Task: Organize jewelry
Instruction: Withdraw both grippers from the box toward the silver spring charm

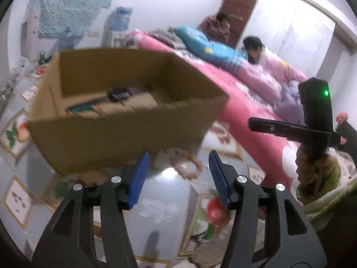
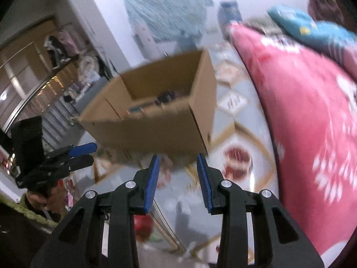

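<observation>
An open cardboard box stands on the tiled floor, blurred in both views, also the box. A small dark object lies inside it. Just in front of the box a pale, orange-rimmed ring shape, perhaps a bracelet, lies on the floor; it is too blurred to be sure. My left gripper hangs over it, open, with nothing between the blue pads. My right gripper is open too and empty, pointing at the box's near bottom edge. Each gripper shows in the other's view, held by a hand.
A bed with a pink cover runs along the right side, with blue pillows and two people at its far end. A water bottle stands by the back wall. A wardrobe fills the far left.
</observation>
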Demonstrator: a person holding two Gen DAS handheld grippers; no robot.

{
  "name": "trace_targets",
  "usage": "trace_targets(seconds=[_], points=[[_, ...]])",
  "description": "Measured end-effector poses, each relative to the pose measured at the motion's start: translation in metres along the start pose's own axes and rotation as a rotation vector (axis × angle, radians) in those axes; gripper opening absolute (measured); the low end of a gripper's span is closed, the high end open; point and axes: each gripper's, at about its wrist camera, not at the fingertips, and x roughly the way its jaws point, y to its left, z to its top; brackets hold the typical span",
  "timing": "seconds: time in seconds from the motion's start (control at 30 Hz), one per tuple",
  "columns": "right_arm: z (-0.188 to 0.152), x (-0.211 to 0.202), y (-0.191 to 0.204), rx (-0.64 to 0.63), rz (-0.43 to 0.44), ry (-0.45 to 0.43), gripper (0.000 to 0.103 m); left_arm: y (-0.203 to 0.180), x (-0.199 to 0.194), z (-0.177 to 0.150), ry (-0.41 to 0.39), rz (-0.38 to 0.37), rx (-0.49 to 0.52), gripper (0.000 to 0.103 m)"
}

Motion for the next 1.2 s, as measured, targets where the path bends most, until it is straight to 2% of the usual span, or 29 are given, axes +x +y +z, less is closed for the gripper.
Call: trace_targets(seconds=[0.07, 0.23, 0.33, 0.47, 0.77, 0.97, 1.07, 1.13, 1.2], points=[[-0.011, 0.012, -0.003, 0.013, -0.038, 0.039, 0.035, -0.008, 0.014, -0.004, 0.006, 0.000, 0.015, 0.054], [-0.028, 0.019, 0.002, 0.001, -0.044, 0.062, 0.035, -0.018, 0.069, -0.007, 0.093, 0.173, 0.080, 0.056], [-0.032, 0.019, 0.000, 0.013, -0.034, 0.064, 0.035, -0.029, 0.087, -0.011, 0.095, 0.247, 0.169, 0.056], [-0.031, 0.017, -0.004, 0.024, -0.028, 0.063, 0.035, -0.032, 0.101, -0.016, 0.123, 0.341, 0.240, 0.056], [-0.032, 0.025, -0.010, 0.036, -0.008, 0.074, 0.035, 0.013, 0.075, -0.021, 0.133, 0.436, 0.128, 0.058], [-0.032, 0.036, -0.007, 0.030, 0.005, 0.084, 0.035, 0.045, 0.050, -0.024, 0.138, 0.565, 0.056, 0.059], [-0.033, 0.041, -0.001, -0.001, -0.014, 0.094, 0.035, 0.049, 0.031, -0.020, 0.085, 0.526, 0.001, 0.059], [-0.033, 0.043, 0.003, -0.024, -0.025, 0.097, 0.034, 0.043, 0.023, -0.014, 0.051, 0.452, -0.016, 0.059], [-0.035, 0.045, 0.006, -0.040, -0.037, 0.101, 0.031, 0.027, 0.023, -0.010, 0.035, 0.345, 0.004, 0.059]])
